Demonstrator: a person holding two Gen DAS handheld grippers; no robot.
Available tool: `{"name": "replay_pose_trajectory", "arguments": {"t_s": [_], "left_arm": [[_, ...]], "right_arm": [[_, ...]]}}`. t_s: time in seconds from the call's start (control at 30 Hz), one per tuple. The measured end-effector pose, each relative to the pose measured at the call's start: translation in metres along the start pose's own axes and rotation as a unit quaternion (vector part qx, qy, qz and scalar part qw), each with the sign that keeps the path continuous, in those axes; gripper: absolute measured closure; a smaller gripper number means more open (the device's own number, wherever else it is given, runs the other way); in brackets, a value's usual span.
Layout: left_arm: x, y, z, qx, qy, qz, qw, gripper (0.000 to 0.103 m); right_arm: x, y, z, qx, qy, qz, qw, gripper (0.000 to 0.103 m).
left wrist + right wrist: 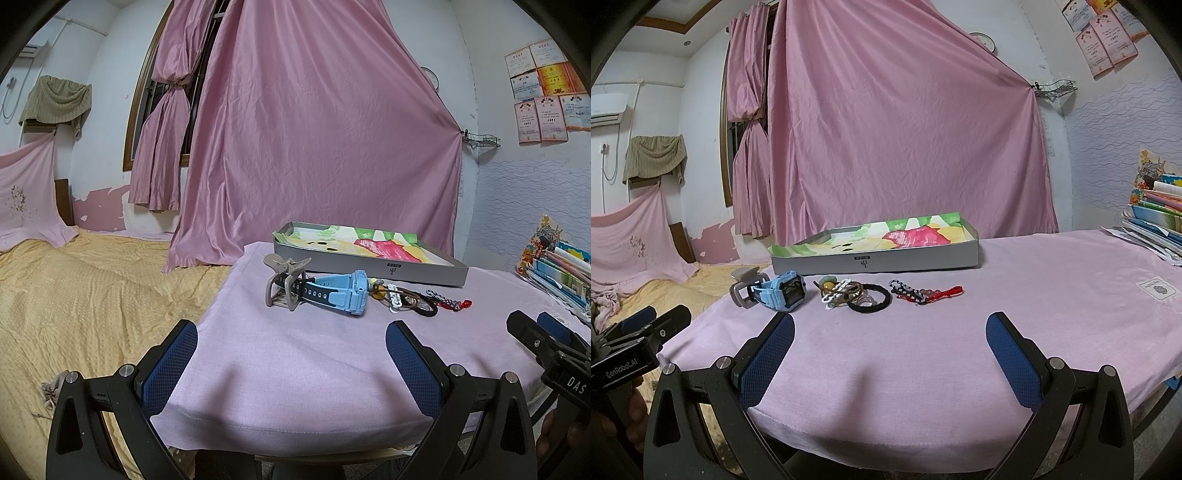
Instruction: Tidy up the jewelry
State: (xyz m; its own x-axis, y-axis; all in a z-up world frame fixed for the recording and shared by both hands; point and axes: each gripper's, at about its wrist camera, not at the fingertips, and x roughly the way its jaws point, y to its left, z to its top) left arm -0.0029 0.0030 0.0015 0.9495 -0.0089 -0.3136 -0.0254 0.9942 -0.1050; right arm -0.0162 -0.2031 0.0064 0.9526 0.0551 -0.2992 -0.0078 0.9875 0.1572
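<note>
Nearest the cameras, the left gripper (pixel 291 338) and the right gripper (pixel 890 330) both hover low over the front part of a table draped in pale lilac cloth (pixel 923 369), each with its blue-padded black fingers spread wide and holding nothing. Beyond them, a row of small accessories lies on the cloth: at the left end a beige plastic claw hair clip (pixel 284 284) stands touching a light-blue plastic wristwatch with a dark strap (pixel 332 291), which lies on its side. Just beside the watch sits a tangle of a white chain-link bracelet (pixel 836 291), brown loops and a black fabric hair tie (pixel 870 297), and next to that a black-and-white braided cord with a red knotted string (pixel 925 293). Behind the row, near but apart from it, rests a shallow grey rectangular box lined with green, yellow and red patterned paper (pixel 875 262). Farther back hangs a large pink curtain (pixel 314 129), with a stack of colourful books (pixel 1156 218) at the table's right edge.
</note>
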Motion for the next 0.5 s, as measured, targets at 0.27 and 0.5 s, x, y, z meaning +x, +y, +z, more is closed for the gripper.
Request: {"name": "replay_pose_trajectory", "arguments": {"t_s": [0.27, 0.5], "left_arm": [[-0.0002, -0.0002, 0.0000, 0.000, 0.000, 0.001, 1.0000, 0.001], [0.0001, 0.0002, -0.0002, 0.000, -0.001, 0.000, 1.0000, 0.001]], "right_arm": [[-0.0004, 0.0001, -0.0002, 0.000, 0.000, 0.000, 1.000, 0.001], [-0.0007, 0.0001, -0.0003, 0.001, 0.000, 0.000, 1.000, 0.001]]}}
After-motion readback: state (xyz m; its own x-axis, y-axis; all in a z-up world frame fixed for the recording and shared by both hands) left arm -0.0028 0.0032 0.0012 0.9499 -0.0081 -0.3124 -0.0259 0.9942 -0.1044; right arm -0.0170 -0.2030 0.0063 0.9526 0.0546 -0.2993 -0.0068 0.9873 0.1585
